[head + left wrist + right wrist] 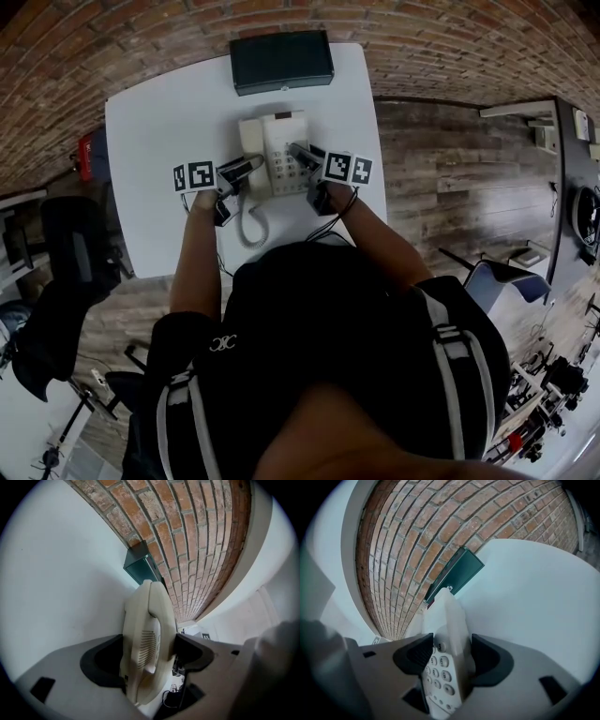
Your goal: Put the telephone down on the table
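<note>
Shoulders in a dark shirt [319, 337] fill the bottom of the head view; beyond them my forearms reach over the white table [155, 122], where the cream telephone [274, 150] shows between my left gripper [236, 174] and right gripper [302, 156], its coiled cord [249, 225] trailing toward me, a dark box [281, 61] at the far edge. Left gripper view: jaws clamped on the telephone's handset [146, 639] side, brick wall [197, 536] ahead. Right gripper view: jaws clamped on the keypad [440, 674] edge; I cannot tell whether the base touches the table.
</note>
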`<state>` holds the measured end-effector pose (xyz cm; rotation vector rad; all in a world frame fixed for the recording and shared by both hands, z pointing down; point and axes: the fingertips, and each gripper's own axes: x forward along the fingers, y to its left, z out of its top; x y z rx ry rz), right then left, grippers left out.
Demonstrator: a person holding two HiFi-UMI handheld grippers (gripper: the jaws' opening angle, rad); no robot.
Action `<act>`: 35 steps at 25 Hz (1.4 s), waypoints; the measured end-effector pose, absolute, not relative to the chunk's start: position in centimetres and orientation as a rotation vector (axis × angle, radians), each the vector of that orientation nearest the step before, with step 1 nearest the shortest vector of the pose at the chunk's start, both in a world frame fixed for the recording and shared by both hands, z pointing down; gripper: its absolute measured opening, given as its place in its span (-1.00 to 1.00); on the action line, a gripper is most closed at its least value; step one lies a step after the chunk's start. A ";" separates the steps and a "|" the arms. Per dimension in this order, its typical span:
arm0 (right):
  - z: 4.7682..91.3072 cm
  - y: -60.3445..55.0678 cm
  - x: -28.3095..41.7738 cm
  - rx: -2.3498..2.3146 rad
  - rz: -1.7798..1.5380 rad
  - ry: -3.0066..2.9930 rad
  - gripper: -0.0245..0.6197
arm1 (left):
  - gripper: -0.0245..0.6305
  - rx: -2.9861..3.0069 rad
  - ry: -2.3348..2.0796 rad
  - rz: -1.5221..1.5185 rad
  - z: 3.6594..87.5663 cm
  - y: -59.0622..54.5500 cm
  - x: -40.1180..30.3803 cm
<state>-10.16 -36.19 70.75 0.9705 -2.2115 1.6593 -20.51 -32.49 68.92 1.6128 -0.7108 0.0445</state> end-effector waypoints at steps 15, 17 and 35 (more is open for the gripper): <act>65.2 -38.1 -7.0 1.188 1.309 -2.361 -0.47 | -0.67 1.731 -1.141 0.080 63.9 -32.2 -25.4; 62.7 -38.4 -6.4 1.258 1.173 -2.423 -0.78 | -0.80 1.779 -1.254 0.113 62.1 -32.2 -26.1; 39.1 -34.4 -7.0 1.486 0.206 -2.913 -0.93 | -0.89 2.146 -2.037 0.115 39.3 -28.9 -25.4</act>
